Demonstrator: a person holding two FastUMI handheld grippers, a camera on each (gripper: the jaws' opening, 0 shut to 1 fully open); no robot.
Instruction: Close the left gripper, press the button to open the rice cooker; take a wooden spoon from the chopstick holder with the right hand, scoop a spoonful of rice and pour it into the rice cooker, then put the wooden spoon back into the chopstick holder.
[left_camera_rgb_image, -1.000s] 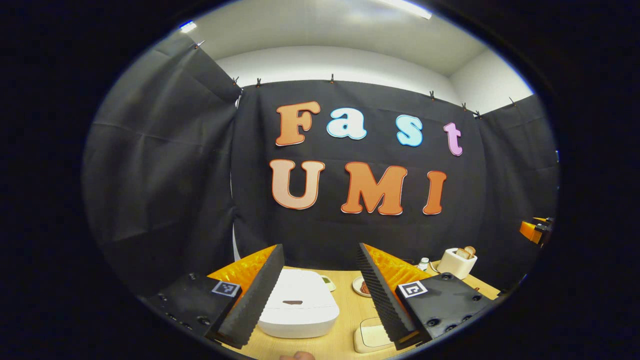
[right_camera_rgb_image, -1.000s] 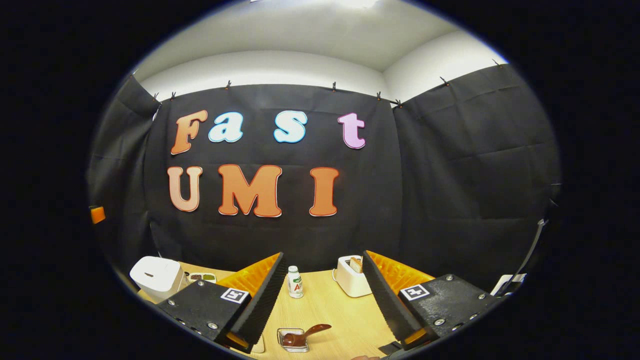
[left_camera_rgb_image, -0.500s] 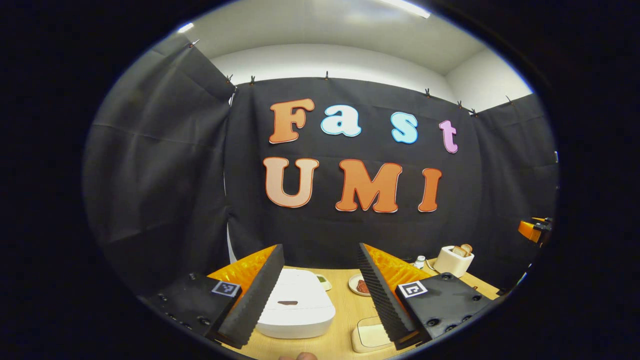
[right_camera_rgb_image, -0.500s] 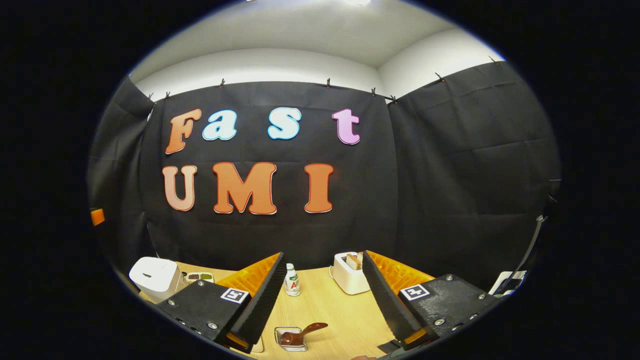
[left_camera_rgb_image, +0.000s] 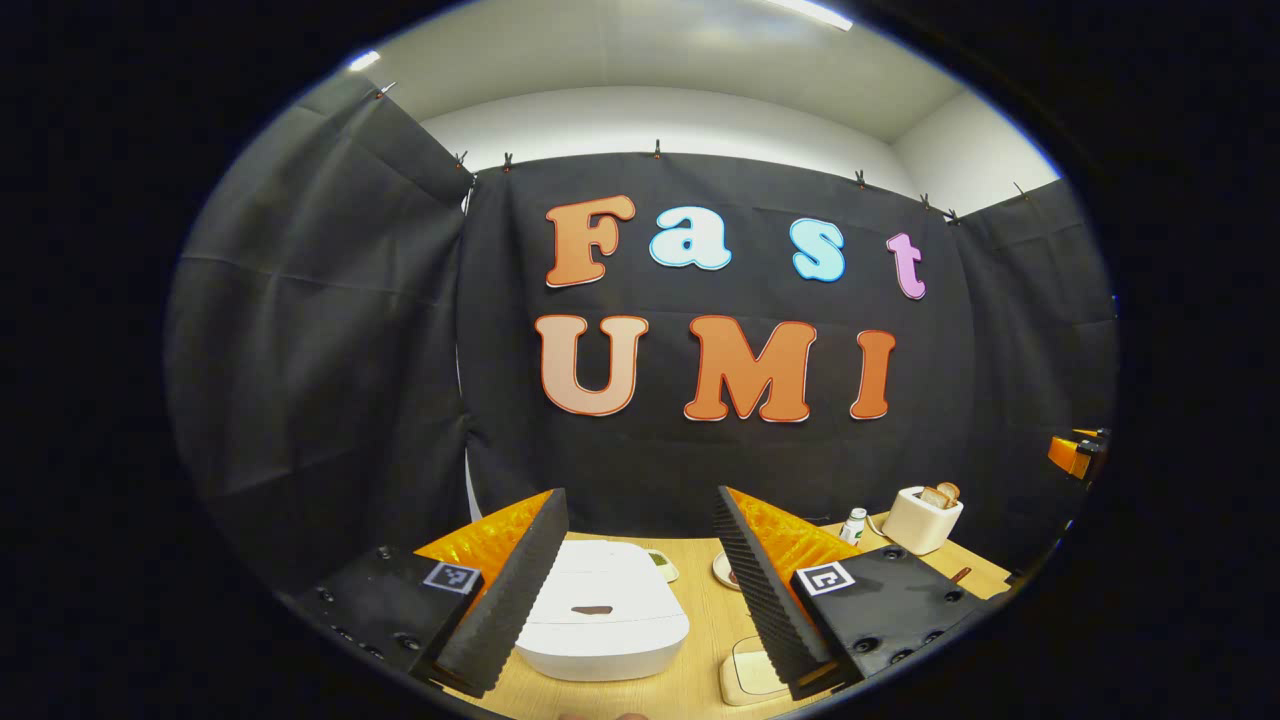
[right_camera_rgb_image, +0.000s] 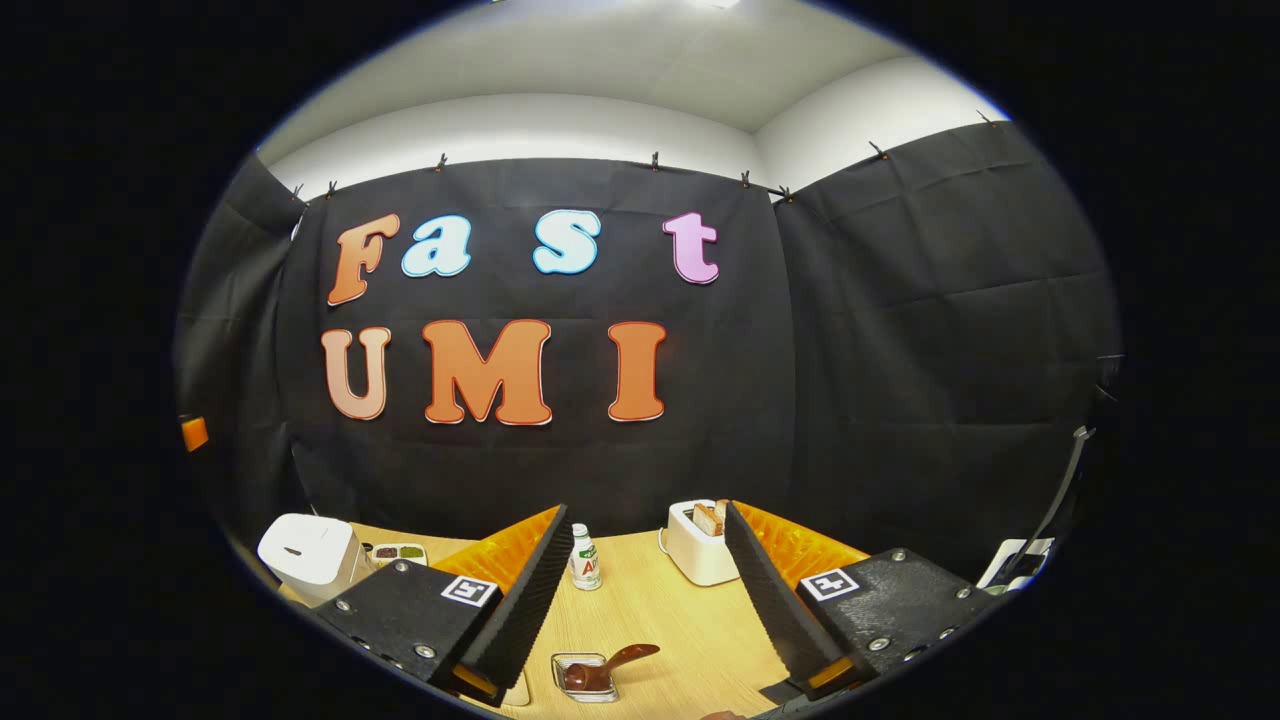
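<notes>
left gripper (left_camera_rgb_image: 640, 585) spread wide above closed rice cooker (left_camera_rgb_image: 603, 622) | right gripper (right_camera_rgb_image: 648, 590) spread wide, holding nothing | wooden spoon (right_camera_rgb_image: 603, 670) in chopstick holder (right_camera_rgb_image: 582, 677) at table's (right_camera_rgb_image: 650, 610) near edge

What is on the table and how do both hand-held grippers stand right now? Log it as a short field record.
left hand-held gripper: open, holding nothing, aimed at the rice cooker
right hand-held gripper: open, holding nothing
rice cooker: white, lid shut
wooden spoon: resting in a small clear holder, handle tilted right
toaster: white, bread in its slot
bottle: small, upright, left of the toaster
table: light wood
task progress: button not yet pressed
</notes>
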